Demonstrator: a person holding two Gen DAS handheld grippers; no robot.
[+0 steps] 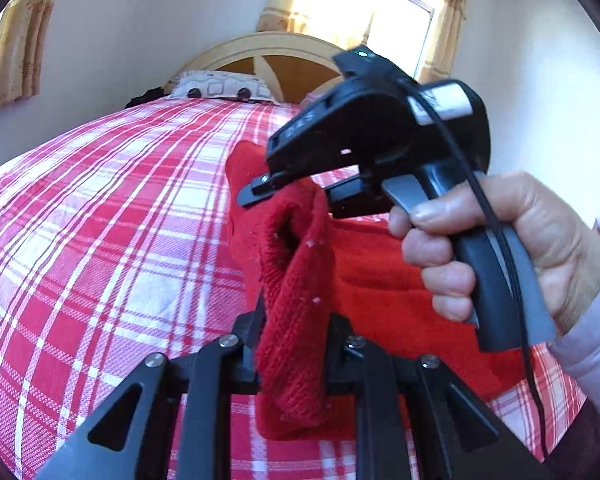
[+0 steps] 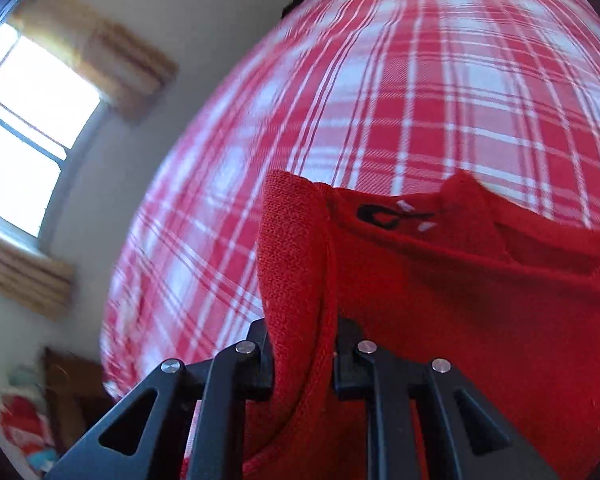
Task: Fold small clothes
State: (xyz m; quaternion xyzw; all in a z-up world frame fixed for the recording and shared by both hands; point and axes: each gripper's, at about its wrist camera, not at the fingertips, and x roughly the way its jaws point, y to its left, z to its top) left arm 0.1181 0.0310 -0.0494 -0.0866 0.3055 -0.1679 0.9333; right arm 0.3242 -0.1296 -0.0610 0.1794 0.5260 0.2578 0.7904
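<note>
left gripper [image 1: 296, 344] clamped on a bunched fold of the red knit [image 1: 296, 280]; cloth fills the gap between its jaws and hangs below them. right gripper [image 2: 304, 360] also closed on the knit [image 2: 440, 300], a thick doubled edge pinched between its jaws. in the left view the right gripper [image 1: 260, 190] sits above the left one, its tips at the knit's upper edge, a hand [image 1: 496, 248] squeezing the handle.

the knit is lifted partly off the bed [image 1: 100, 220]: the gripped part is in the air, the rest trails down onto the plaid cover on the right-hand side. a black mark [image 2: 384, 216] shows on the knit near its top edge in the right view; possibly a label or print, too blurred to say.

risks, as judged from here:
- both grips are on bunched layers, not a clean single edge. a pull apart may slip one layer out and leave the fold crooked.
- grippers are close together, so the cloth between them sags and may twist when laid down.
- the trailing part could drag on the cover and ruck up under the fold.
- the cable [image 1: 512, 280] at the right handle hangs near the knit and could snag it.
</note>
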